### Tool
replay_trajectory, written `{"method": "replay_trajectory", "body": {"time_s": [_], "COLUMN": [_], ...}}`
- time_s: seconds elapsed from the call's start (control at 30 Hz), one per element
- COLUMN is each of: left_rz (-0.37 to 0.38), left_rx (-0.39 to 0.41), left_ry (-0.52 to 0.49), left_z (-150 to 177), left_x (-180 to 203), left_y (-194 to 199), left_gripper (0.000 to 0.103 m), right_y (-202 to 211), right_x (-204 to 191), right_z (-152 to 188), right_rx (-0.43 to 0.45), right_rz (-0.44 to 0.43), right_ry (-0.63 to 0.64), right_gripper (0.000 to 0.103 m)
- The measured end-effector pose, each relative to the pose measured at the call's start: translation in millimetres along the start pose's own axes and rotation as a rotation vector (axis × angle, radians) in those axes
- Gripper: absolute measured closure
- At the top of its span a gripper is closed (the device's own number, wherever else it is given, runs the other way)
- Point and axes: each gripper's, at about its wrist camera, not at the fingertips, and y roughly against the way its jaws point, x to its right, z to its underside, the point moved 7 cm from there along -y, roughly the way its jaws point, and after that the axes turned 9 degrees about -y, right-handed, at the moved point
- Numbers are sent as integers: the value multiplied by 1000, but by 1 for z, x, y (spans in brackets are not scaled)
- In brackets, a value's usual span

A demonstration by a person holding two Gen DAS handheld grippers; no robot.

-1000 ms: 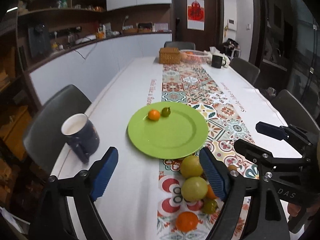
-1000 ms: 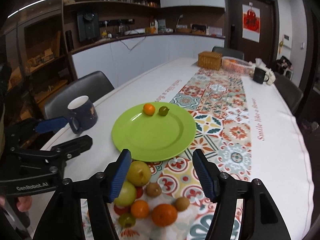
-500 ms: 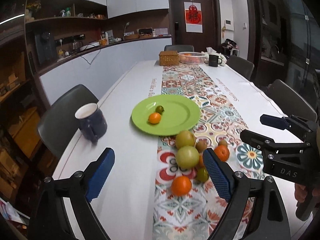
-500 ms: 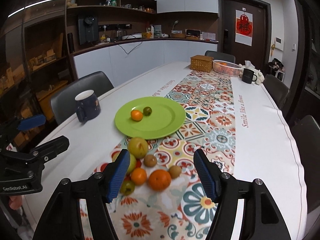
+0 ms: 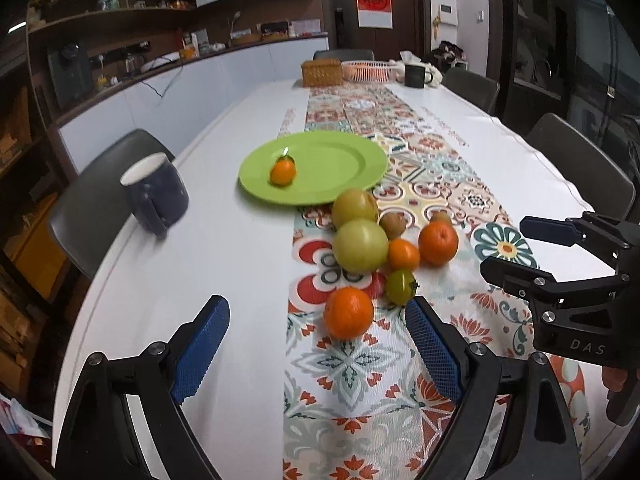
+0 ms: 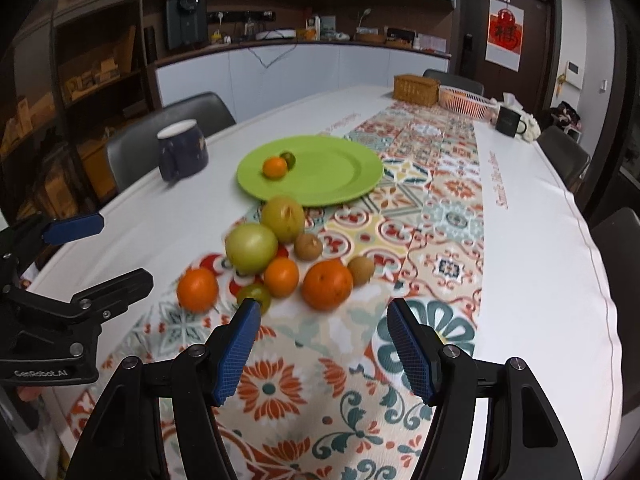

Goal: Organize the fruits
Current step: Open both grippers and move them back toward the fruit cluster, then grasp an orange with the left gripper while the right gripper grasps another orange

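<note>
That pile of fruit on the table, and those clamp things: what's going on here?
A person holds a two-finger gripper in each hand and is sorting fruit. Both the left gripper and the right gripper are open and empty, hovering just short of the loose fruit pile on the patterned runner. The green plate beyond holds only a small orange and a small green fruit; the rest is not yet moved.

The left hand-held gripper (image 5: 316, 344) hangs wide open over the surface (image 5: 224, 264) — an orange (image 5: 348, 312) just ahead, more fruit behind it, two small ones on the plate (image 5: 340, 168).
</note>
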Motion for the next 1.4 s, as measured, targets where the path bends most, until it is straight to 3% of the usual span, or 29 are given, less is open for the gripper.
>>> {"method": "replay_trajectory", "body": {"time_s": [0.5,0.8,0.97,1.03,1.4], "left_rz": [29,72,115,143,138], "left_rx": [-98,-130,-144,-149,-125], "left_ry": [7,11,22,33,21], "left_z": [12,15,16,16,10], "left_x": [4,10,14,16,18], "left_y": [-49,-62,-70,-71,-66], "left_gripper": [17,35,56,63,65], "right_y": [-50,-77,-82,-84,-77], "right_x": [6,4,3,1,2], "right_z": [6,-1,-5,-6,-5], "right_rx": [-80,-105,-97,-100,-77], "right_rz": [8,7,10,4,13], "right_ry": [10,16,26,30,17], "right_gripper": [41,50,52,58,61]}}
